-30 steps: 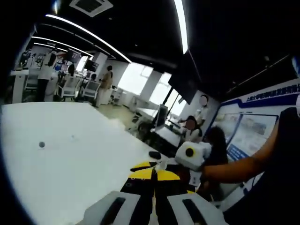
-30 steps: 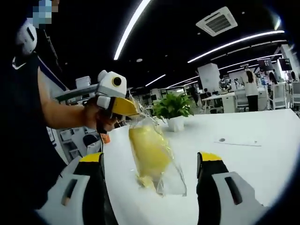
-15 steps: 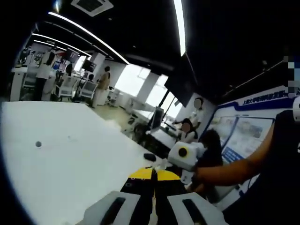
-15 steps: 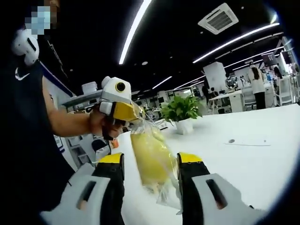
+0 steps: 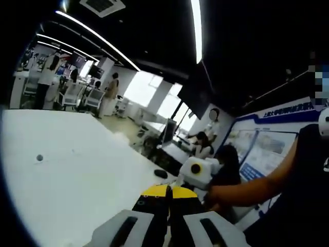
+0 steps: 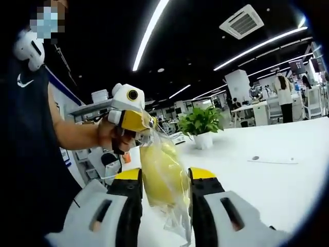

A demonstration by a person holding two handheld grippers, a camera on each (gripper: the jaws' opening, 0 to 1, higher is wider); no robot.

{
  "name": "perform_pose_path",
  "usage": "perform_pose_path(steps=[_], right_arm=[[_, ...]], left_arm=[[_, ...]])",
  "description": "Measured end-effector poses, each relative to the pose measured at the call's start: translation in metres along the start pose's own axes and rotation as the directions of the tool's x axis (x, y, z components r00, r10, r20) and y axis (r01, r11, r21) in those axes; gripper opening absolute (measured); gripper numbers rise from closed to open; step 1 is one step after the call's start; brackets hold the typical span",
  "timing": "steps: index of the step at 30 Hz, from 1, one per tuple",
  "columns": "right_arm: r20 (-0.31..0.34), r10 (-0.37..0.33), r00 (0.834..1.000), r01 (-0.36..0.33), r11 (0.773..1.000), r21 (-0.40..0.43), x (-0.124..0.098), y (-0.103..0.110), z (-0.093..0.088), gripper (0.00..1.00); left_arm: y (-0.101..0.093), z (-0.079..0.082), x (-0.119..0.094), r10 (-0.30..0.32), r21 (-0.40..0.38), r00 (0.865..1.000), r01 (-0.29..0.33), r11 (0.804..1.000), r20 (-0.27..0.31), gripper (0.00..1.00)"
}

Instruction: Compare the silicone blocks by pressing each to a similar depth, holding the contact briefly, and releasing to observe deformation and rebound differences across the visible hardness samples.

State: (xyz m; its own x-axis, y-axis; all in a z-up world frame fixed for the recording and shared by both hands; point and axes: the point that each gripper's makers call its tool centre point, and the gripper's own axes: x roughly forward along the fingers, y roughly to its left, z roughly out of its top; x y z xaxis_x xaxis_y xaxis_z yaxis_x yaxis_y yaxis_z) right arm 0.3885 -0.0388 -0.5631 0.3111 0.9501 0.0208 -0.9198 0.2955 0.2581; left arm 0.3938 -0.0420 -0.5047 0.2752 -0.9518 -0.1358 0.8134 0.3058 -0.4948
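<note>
While your left gripper (image 6: 138, 121) hangs at upper left of centre in the right gripper view, its yellow tips are pinched on the top edge of a clear plastic bag (image 6: 165, 180), and the bag droops down from there with a yellow silicone block (image 6: 159, 175) inside it. Your hand (image 6: 112, 137) is wrapped round the handle just left of those tips, bare forearm running off to the left. Moving right, the block in its bag sits between your right gripper's (image 6: 164, 176) two yellow-tipped jaws, left jaw touching the bag's left side, right jaw touching its right side, so the right gripper is clamped on the bagged block, squeezing it from both sides. Loose bag film trails down below the jaws. Right of that, a white table (image 6: 267, 180) spreads out, with a potted green plant (image 6: 199, 123) on it behind the bag and a thin flat sheet (image 6: 270, 160) lying well apart further right. In the left gripper view, the left gripper (image 5: 168, 194) shows its yellow tips pressed together at bottom centre with no gap; the bag itself cannot be made out there. White table (image 5: 77, 180) lies to the left of the jaws with a small dark dot (image 5: 39, 158) on it, and a dark mouse-like object (image 5: 161, 174) near its far edge, just above the tips.
</note>
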Motion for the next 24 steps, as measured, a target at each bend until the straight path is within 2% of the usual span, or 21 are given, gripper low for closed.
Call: perform_pose_path(steps=[10, 16, 19, 24], right_arm=[[0.004, 0.016, 1.0, -0.016, 1.0, -0.011, 0.003, 0.003, 0.003, 0.26], [-0.002, 0.042, 0.999, -0.042, 0.999, 0.006, 0.001, 0.009, 0.003, 0.2], [-0.01, 0.043, 0.999, -0.043, 0.999, -0.007, 0.001, 0.011, 0.004, 0.18], [-0.033, 0.072, 0.997, -0.07, 0.996, 0.053, 0.0, 0.015, -0.001, 0.14]], left_arm=[[-0.002, 0.002, -0.005, 0.003, 0.002, 1.0, -0.003, 1.0, 0.006, 0.0], [-0.005, 0.002, -0.005, 0.005, 0.008, 1.0, -0.005, 1.0, 0.007, 0.0], [-0.006, 0.001, -0.005, 0.015, 0.037, 1.0, -0.015, 0.999, 0.013, 0.0], [-0.007, -0.003, -0.006, 0.021, 0.08, 1.0, -0.02, 0.997, -0.001, 0.0]])
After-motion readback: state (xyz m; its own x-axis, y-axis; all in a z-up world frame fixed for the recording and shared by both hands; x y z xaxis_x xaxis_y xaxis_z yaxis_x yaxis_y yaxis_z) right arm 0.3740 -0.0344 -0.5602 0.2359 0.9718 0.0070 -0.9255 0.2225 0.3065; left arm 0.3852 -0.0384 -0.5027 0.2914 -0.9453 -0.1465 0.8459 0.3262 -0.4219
